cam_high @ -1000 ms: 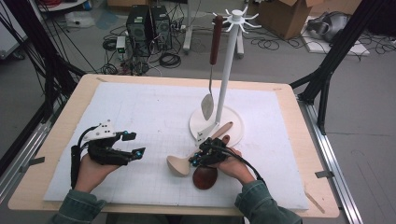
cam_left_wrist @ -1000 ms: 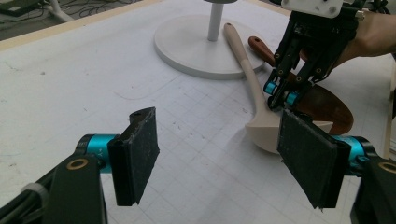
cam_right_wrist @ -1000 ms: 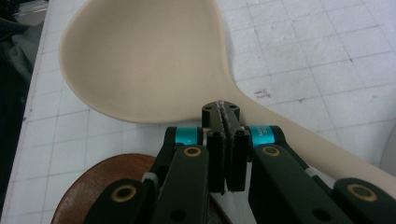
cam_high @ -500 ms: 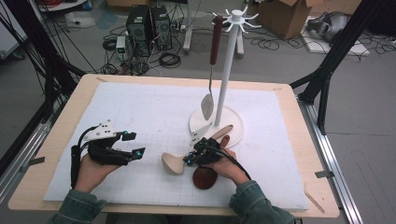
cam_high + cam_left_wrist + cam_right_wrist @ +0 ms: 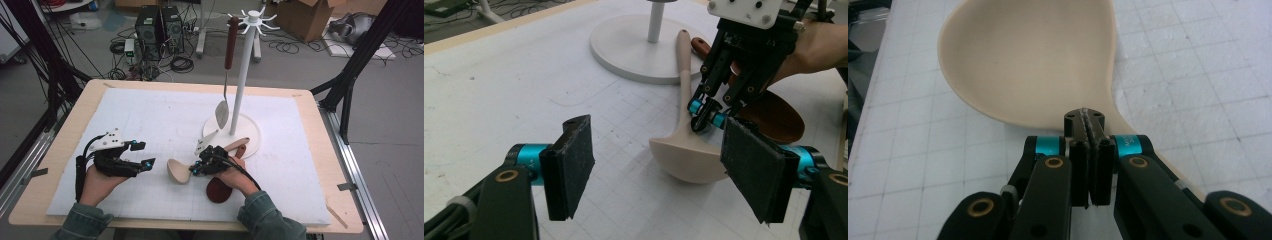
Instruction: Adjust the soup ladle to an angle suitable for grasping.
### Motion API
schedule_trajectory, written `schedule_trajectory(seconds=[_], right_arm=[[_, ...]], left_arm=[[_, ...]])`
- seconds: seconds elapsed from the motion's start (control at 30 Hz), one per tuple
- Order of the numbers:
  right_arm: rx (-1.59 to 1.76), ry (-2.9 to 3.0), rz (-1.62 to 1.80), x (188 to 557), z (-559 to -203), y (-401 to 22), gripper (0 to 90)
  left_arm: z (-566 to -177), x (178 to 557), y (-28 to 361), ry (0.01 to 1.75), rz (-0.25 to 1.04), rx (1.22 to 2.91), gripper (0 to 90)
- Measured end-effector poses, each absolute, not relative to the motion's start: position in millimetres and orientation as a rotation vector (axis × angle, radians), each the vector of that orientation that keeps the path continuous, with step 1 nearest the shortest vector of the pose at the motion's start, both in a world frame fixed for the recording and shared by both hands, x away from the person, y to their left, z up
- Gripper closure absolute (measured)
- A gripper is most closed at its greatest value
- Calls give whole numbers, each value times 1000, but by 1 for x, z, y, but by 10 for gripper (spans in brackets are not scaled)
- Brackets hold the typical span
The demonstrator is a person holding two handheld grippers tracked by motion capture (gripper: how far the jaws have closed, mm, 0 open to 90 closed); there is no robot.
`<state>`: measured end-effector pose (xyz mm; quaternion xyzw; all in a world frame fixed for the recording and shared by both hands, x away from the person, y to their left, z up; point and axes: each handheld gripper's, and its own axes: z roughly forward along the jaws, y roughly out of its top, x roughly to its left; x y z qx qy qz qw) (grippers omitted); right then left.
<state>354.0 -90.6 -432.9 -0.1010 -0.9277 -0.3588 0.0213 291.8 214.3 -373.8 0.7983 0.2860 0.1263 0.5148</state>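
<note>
A beige wooden spoon lies on the white mat, bowl to the left and handle reaching onto the rack's base. My right gripper is shut, nothing between its pads, and its tips rest on the spoon's neck. From the right gripper view the spoon's bowl lies just beyond the closed tips of the right gripper. My left gripper is open and holds nothing, a short way left of the spoon. Between the wide pads of the left gripper I see the spoon and the right gripper.
A dark brown spoon lies under my right hand. A white hanging rack stands at centre right, with a brown-handled metal spatula hung on it. The white mat covers the wooden table.
My right gripper has slid left, and the beige spoon has moved left with it. The left gripper has stayed in place.
</note>
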Motion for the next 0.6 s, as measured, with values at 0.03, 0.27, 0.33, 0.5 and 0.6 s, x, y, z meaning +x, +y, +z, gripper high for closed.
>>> schedule_trajectory(seconds=[0.03, 0.27, 0.33, 0.5, 0.6], right_arm=[[-313, -2870, -1113, 354, -433, -90, 897], [-419, -2830, -1210, 356, -421, -108, 897], [-478, -2833, -1246, 359, -416, -121, 897], [-677, -2807, -1311, 367, -409, -158, 897], [-782, -2792, -1353, 373, -407, -179, 897]], left_arm=[[-374, 292, 214, 686, 305, 1920, 294], [-374, 292, 214, 687, 303, 1918, 294], [-374, 292, 215, 687, 304, 1919, 295], [-373, 292, 215, 689, 308, 1917, 295], [-374, 292, 215, 693, 309, 1918, 294]])
